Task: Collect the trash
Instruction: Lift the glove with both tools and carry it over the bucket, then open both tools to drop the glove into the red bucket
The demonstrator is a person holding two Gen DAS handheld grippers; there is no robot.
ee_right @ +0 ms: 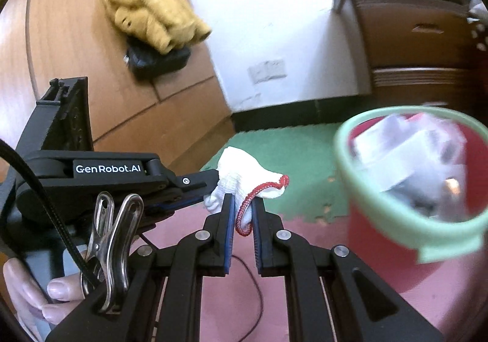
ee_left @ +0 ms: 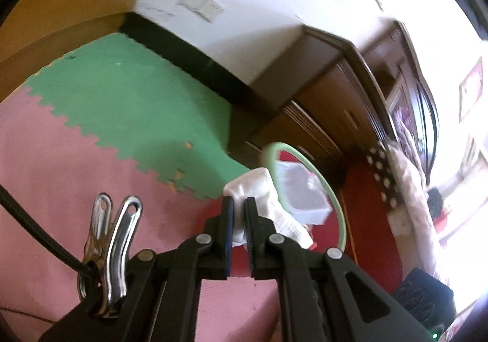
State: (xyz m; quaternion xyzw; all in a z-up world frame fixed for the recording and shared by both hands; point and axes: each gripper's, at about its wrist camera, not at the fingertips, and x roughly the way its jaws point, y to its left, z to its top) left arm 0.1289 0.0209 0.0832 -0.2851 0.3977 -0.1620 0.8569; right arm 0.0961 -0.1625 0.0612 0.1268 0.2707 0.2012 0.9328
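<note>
- Pink and green foam puzzle floor mat (ee_left: 91,144) runs to a white wall (ee_right: 268,22).
- Both tools, left (ee_left: 239,204) and right (ee_right: 243,204), pinch one white knit glove (ee_right: 241,174).
- Red bin with green rim (ee_right: 396,220) stands near a brown wooden cabinet (ee_right: 411,37).

"GenRobot.AI" in white on black body of left claw (ee_right: 210,186).

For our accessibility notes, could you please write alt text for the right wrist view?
Both grippers pinch one white knit glove with a red cuff: the right gripper at the cuff, the left gripper from the left. A red bin with a green rim, holding clear plastic trash, stands right on foam mats.
</note>
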